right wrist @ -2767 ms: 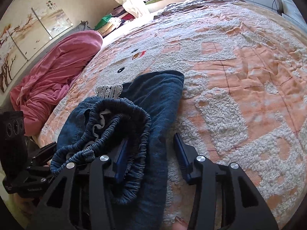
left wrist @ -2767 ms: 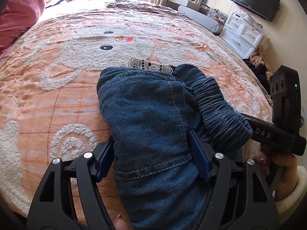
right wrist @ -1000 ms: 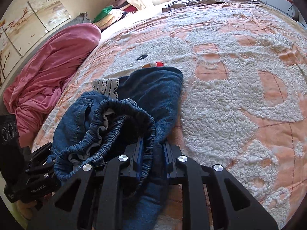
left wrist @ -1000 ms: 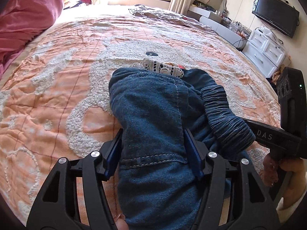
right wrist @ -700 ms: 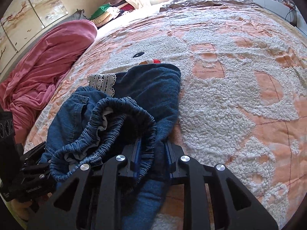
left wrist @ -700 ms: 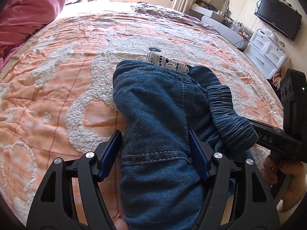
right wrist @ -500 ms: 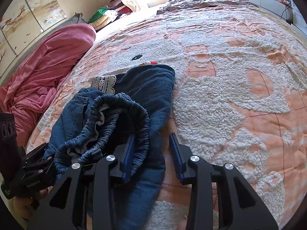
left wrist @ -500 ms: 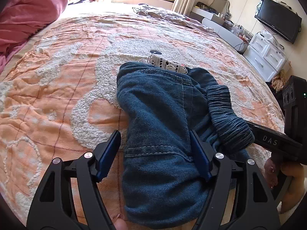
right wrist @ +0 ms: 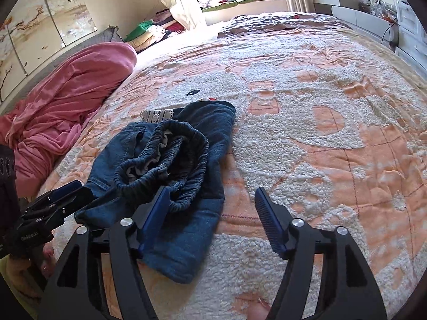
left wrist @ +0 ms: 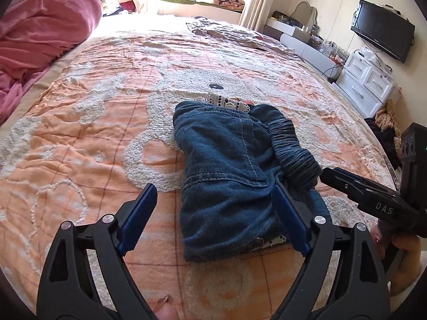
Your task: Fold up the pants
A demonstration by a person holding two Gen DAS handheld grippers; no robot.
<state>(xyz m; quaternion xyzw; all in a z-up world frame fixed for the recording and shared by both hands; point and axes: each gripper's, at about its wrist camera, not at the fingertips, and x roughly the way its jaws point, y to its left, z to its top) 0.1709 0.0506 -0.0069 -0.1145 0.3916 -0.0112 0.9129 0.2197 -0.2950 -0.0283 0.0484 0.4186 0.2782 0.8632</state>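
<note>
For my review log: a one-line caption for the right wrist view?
Right tool open above folded denim pants on the orange bedspread, left tool alongside.

Right hand-held gripper [right wrist: 213,216] gapes, seemingly just above folded pants [right wrist: 170,176].

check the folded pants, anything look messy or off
Yes: the folded blue denim pants are untidy. The gathered elastic waistband gapes open on top in a bunched loop instead of lying flat, and a strip of white lace trim sticks out at the far edge.
</note>
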